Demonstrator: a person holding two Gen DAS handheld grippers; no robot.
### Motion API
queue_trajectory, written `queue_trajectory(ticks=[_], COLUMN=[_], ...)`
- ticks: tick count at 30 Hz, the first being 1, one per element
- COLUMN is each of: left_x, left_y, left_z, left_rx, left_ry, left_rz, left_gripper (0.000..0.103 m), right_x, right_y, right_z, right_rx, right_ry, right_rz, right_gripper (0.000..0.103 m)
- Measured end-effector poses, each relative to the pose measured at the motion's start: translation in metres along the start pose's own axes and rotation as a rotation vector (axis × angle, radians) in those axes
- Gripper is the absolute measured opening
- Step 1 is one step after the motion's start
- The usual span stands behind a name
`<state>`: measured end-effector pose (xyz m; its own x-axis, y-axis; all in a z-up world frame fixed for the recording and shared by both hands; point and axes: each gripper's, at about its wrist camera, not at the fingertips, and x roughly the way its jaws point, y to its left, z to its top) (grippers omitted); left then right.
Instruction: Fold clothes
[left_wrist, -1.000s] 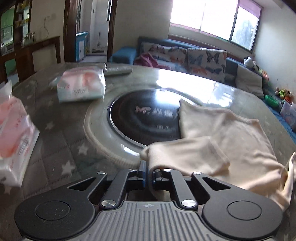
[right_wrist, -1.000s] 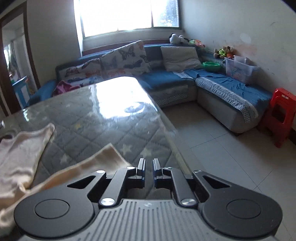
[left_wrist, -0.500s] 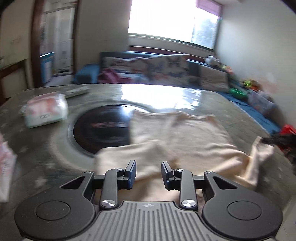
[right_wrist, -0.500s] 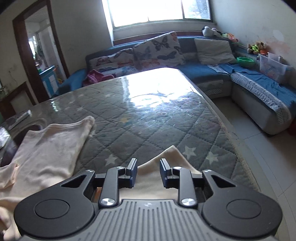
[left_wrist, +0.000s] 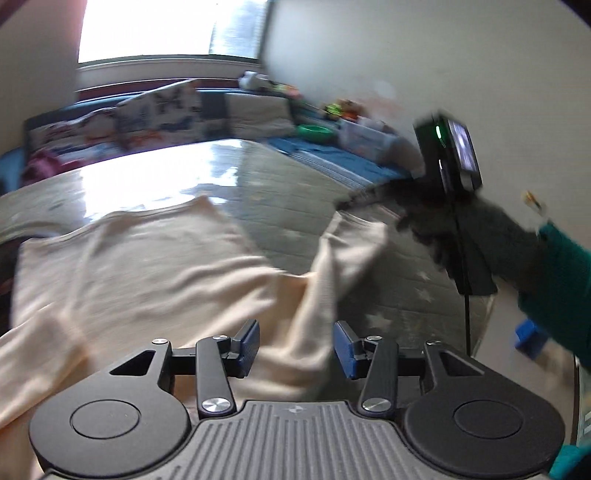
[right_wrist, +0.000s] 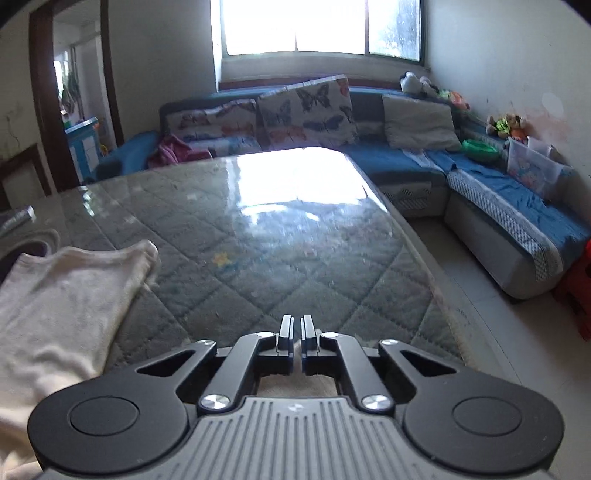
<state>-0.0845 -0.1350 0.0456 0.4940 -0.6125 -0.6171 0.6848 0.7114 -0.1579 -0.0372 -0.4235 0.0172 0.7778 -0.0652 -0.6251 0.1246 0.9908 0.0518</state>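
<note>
On the quilted table: a cream garment (left_wrist: 140, 273) lies spread, its body wide and mostly flat, wrinkled near the left gripper.
Left gripper: the left gripper (left_wrist: 295, 343) stands wide open just above the garment's near edge and holds nothing.
Right gripper: the right gripper (right_wrist: 296, 332) is closed almost fully; a little cream cloth shows just behind its fingers. In the left view a sleeve end (left_wrist: 351, 243) hangs lifted from that tool, so I judge it pinches the sleeve.
Key relation: the sleeve runs from the garment's body out to the right, toward the table (right_wrist: 280, 243) edge; the right gripper is at its end, the left one near its root. A fold inward would go leftward over the body.
Change from half a second ago: the left jaws are wider apart; the right jaws, then apart, are now together.
Change from one second ago: the left gripper then pinched the cloth; now it is free.
</note>
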Motion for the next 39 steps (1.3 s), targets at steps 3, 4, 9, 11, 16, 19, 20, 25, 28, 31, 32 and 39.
queue_trajectory(ticks=[3, 4, 9, 11, 16, 19, 20, 25, 28, 31, 32, 39], left_x=[0.019, 0.023, 0.028, 0.030, 0.035, 0.035, 0.034, 0.040, 0.045, 0.042, 0.040, 0.024], left_y=[-0.011, -0.012, -0.014, -0.015, -0.017, -0.017, -0.017, -0.021, -0.021, -0.020, -0.020, -0.025], left_z=[0.001, 0.000, 0.000, -0.001, -0.001, 0.001, 0.002, 0.005, 0.004, 0.003, 0.004, 0.006], left_rx=[0.042, 0.048, 0.067, 0.074, 0.092, 0.093, 0.094, 0.102, 0.098, 0.091, 0.091, 0.125], left_ry=[0.018, 0.021, 0.027, 0.029, 0.034, 0.028, 0.022, 0.016, 0.025, 0.012, 0.003, -0.041], left_rz=[0.005, 0.005, 0.004, 0.003, 0.001, 0.006, 0.002, -0.017, -0.018, -0.032, -0.042, -0.139], left_gripper=[0.046, 0.046, 0.020, 0.011, 0.010, 0.012, 0.013, 0.015, 0.013, 0.006, 0.005, 0.004], right_x=[-0.025, -0.037, -0.060, -0.048, -0.012, 0.009, 0.014, 0.023, 0.019, 0.003, -0.004, -0.073], right_y=[-0.007, -0.010, -0.022, -0.020, -0.010, -0.005, -0.003, 0.009, 0.011, 0.007, 0.004, -0.025], right_z=[0.011, 0.016, 0.019, 0.011, -0.004, -0.007, -0.008, -0.009, -0.006, 0.000, 0.003, 0.015], right_rx=[0.023, 0.029, 0.032, 0.019, 0.001, 0.015, 0.014, -0.054, -0.076, -0.054, -0.038, 0.050], right_ry=[-0.081, -0.112, -0.090, -0.038, 0.052, 0.077, 0.085, 0.082, 0.065, 0.008, -0.016, -0.184], right_rz=[0.054, 0.070, 0.085, 0.073, 0.045, 0.029, 0.020, -0.044, -0.033, -0.011, -0.002, 0.036], right_gripper=[0.002, 0.002, 0.006, 0.011, 0.024, 0.031, 0.031, 0.023, 0.006, 0.004, 0.004, 0.004])
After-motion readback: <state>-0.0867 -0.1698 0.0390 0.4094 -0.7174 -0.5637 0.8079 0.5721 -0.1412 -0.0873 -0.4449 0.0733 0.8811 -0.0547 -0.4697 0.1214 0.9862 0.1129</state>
